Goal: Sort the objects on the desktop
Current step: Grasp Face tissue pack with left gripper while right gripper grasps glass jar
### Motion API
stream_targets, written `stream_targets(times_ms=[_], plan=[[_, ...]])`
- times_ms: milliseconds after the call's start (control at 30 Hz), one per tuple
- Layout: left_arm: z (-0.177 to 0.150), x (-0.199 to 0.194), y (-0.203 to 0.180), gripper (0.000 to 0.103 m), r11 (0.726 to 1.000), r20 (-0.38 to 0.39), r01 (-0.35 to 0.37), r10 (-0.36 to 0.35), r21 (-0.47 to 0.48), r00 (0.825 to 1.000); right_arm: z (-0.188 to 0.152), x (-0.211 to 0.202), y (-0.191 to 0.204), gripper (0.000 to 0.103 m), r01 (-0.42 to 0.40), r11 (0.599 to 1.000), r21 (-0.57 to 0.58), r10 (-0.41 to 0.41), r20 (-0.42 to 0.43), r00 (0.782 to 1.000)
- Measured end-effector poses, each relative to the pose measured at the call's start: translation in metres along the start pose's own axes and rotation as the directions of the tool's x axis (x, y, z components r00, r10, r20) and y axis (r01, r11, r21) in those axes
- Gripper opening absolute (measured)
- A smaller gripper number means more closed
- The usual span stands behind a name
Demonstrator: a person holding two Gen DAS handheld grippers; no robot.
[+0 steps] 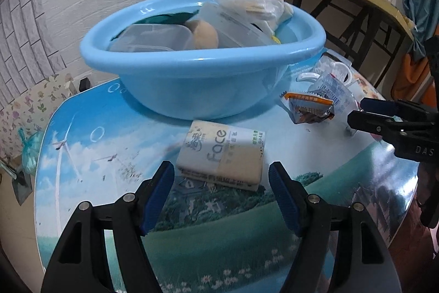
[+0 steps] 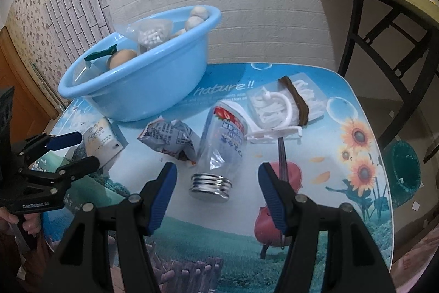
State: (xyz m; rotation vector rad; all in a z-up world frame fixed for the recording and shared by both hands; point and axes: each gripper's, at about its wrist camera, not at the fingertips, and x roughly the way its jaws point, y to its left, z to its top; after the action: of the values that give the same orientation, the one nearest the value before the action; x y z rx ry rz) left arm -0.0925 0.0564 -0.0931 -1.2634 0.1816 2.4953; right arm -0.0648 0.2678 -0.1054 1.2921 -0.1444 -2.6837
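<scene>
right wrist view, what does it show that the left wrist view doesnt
Only the right wrist view shows the clear jar lying on its side with its silver lid toward the camera, the violin and sunflower print, and the left tool open around the tissue pack.

Only the left wrist view shows the clear lidded box inside the basin and the right tool from the side.

Both show the blue basin, tissue pack, snack packets and white hooks.

"Face" stands on the tissue pack (image 1: 221, 157), "nature!!" on the tabletop (image 2: 223, 90), "DAS" on the right gripper (image 1: 356, 114)
</scene>
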Motion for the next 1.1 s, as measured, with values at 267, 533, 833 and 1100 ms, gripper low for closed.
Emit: stream_targets(times_ms=[267,533,833,1100], plan=[[0.006,0.008,0.001,0.063,1.0,-0.009,0.001,-0.001,-0.008,1.0,-0.001,0.003,0.002,0.06,-0.02,1.0,-0.012,0.02,-0.013,1.0],[-0.001,-0.006,0.0,0.063,1.0,0.012,-0.007,0.007,-0.009,1.0,-0.005,-0.002,0.006,0.033,-0.036,0.998,-0.045,0.035,-0.021,0.999],[-0.024,-0.033,0.005,0.063,0.998,0.026,-0.021,0.022,-0.054,0.999,-0.017,-0.02,0.009,0.033,-0.061,0.995,-0.077,0.061,-0.01,0.998],[-0.047,-0.054,0.009,0.063,0.996,0.036,-0.048,0.051,-0.071,0.998,-0.038,-0.033,0.012,0.033,-0.063,0.993,-0.099,0.061,-0.03,0.998]])
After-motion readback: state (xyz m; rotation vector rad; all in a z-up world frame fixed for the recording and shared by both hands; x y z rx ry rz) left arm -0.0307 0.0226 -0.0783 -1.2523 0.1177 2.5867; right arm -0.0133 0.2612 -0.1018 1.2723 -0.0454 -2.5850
